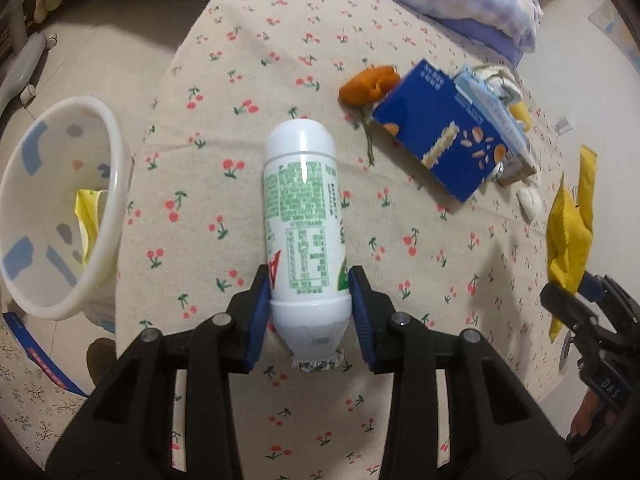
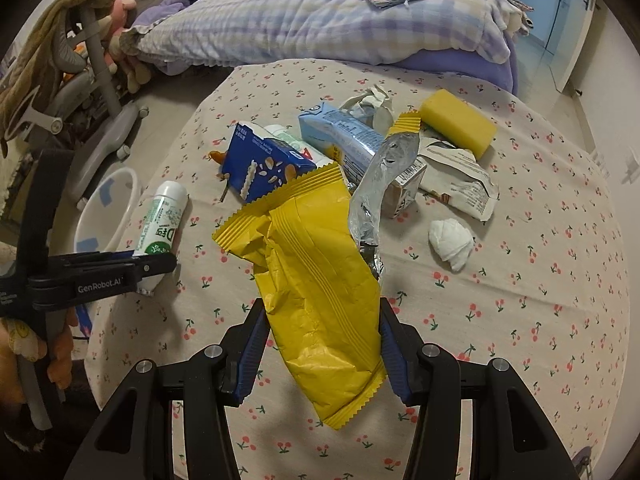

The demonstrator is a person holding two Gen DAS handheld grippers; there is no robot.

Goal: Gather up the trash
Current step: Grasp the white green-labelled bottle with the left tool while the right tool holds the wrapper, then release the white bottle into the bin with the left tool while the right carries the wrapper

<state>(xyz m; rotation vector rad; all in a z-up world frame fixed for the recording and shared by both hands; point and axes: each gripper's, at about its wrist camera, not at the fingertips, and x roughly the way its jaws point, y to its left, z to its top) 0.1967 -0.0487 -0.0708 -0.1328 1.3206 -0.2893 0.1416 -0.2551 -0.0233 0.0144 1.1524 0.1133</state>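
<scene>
A white bottle with green print (image 1: 302, 200) lies lengthwise on the cherry-print tablecloth (image 1: 224, 92), its foil-sealed mouth toward the camera. My left gripper (image 1: 309, 280) is shut on the bottle's lower body, a blue pad pressing on each side. The right wrist view shows the same bottle (image 2: 162, 220) in that gripper (image 2: 148, 268) at the table's left edge. My right gripper (image 2: 322, 312) is shut on a crumpled yellow wrapper (image 2: 316, 272) and holds it above the cloth. A white bin with blue patches (image 1: 116, 168) stands left of the table, a yellow wrapper inside.
More trash sits mid-table: a dark blue carton (image 2: 268, 164), a light blue carton (image 2: 340, 136), orange peel (image 1: 368, 84), a yellow sponge (image 2: 460, 124), a white tissue ball (image 2: 452, 242), a torn paper packet (image 2: 460, 180). A bed with a checked quilt (image 2: 320, 20) lies behind.
</scene>
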